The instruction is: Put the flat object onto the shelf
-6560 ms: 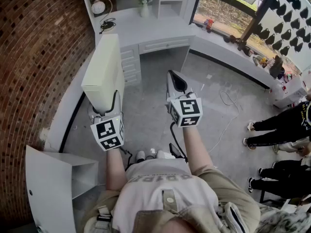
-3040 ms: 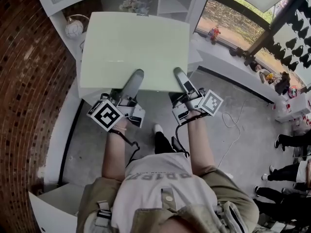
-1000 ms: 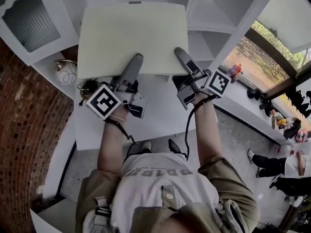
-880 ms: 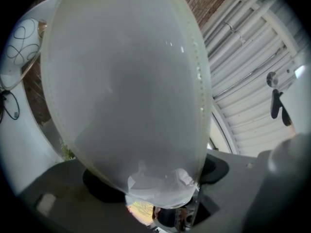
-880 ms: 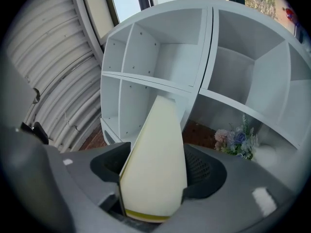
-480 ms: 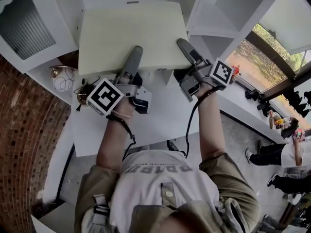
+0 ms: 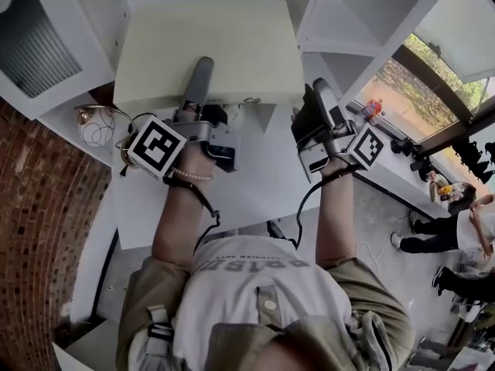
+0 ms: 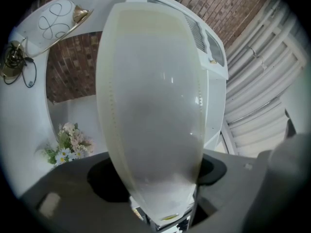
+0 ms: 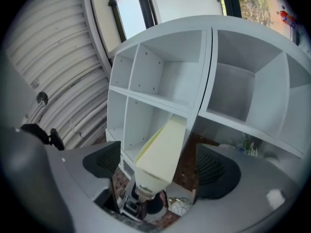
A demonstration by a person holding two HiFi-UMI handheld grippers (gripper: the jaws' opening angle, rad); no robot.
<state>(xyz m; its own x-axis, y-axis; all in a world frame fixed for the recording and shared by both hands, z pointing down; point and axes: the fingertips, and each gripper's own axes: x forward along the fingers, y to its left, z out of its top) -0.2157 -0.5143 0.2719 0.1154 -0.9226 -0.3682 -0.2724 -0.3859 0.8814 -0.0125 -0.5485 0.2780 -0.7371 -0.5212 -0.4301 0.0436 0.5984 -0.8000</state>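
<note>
The board (image 7: 209,49) is smooth and pale cream with a faint sheen, like plastic. The shelf unit (image 7: 344,22) is white, smooth and satin-painted. On the left, the brick wall (image 7: 39,199) is rough and matt. The lamp (image 7: 97,126) has a glossy white globe and a brass-looking arm.

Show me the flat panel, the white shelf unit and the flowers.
flat panel (image 7: 224,41), head view, middle of its top face.
white shelf unit (image 9: 170,72), right gripper view, back wall of a compartment.
flowers (image 8: 65,142), left gripper view, the blooms.

left tongs (image 7: 198,82) closing on board (image 7: 209,33), right tongs (image 7: 312,108) opening
</note>
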